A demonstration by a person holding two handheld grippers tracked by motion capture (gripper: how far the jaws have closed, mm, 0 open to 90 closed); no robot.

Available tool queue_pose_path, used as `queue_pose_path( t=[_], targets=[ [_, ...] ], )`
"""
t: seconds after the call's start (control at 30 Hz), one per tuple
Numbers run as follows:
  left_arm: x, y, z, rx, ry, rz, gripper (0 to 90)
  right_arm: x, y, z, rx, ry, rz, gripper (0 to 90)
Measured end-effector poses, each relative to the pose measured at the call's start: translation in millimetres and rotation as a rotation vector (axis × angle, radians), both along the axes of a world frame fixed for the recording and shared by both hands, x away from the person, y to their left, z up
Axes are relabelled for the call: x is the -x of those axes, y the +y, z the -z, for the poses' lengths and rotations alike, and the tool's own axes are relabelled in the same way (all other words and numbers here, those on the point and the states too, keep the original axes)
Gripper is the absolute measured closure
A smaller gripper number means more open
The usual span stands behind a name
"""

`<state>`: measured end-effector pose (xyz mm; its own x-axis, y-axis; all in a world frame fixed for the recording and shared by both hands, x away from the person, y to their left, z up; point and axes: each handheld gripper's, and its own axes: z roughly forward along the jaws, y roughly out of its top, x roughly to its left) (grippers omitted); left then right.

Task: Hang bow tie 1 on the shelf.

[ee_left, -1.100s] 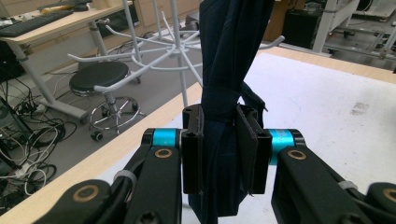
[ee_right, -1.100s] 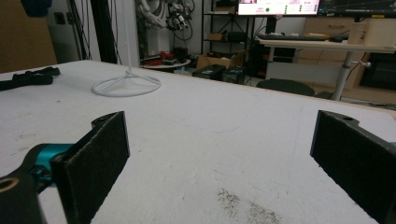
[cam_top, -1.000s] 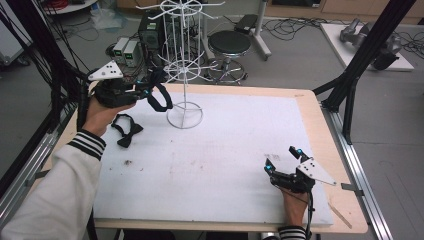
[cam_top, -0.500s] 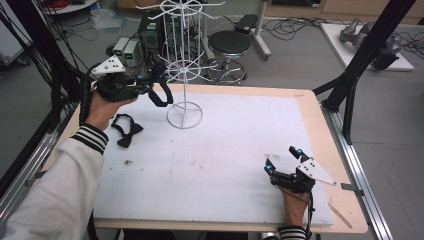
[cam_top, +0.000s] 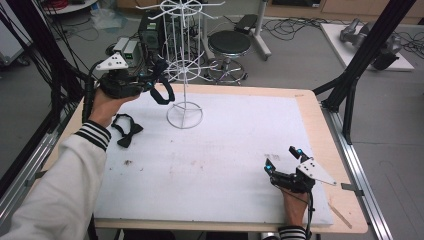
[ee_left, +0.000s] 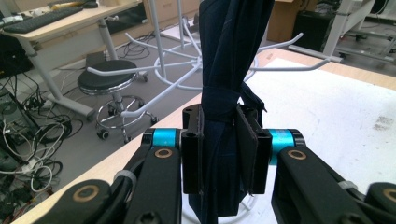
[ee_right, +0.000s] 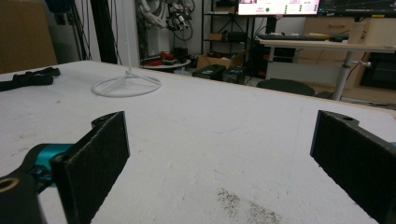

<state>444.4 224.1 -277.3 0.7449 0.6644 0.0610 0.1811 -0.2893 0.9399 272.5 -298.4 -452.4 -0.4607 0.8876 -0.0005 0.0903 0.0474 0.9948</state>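
Since a second ago the left gripper (cam_top: 152, 85) has crept a little closer to the white wire rack (cam_top: 184, 60), carrying a dark bow tie (cam_top: 161, 92) with it — the right gripper (cam_top: 282, 162) has not stirred. In the left gripper view the jaws are clamped tight on the tie's dark blue fabric (ee_left: 224, 116), which rises between the pads with the rack's wire arms (ee_left: 140, 70) just behind it. From above, the tie's strap loop hangs below the jaws, just beside the rack's stem and above its ring base (cam_top: 185, 116). A second bow tie (cam_top: 124, 131) lies flat on the white mat (cam_top: 225, 150), near the base. The right gripper rests on the mat well apart from the rack — jaws spread wide, nothing between them.
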Motion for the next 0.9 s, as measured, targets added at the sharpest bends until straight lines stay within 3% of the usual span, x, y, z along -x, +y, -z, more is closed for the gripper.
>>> queue_pose_path(
  t=[0.67,0.77,0.9],
  targets=[
    [-12.0,-0.1,23.3,-0.009,0.06,-0.028,73.2,-0.4,-0.1,0.0,0.003,-0.003,0.0,3.9],
    [-13.0,0.3,26.7,0.009,0.065,-0.03,73.2,-0.5,-0.1,0.0,0.004,-0.004,0.0,3.8],
    [-13.2,-1.0,27.0,0.002,0.061,-0.03,73.2,-0.4,-0.2,0.0,0.004,-0.003,-0.001,3.9]
  ],
)
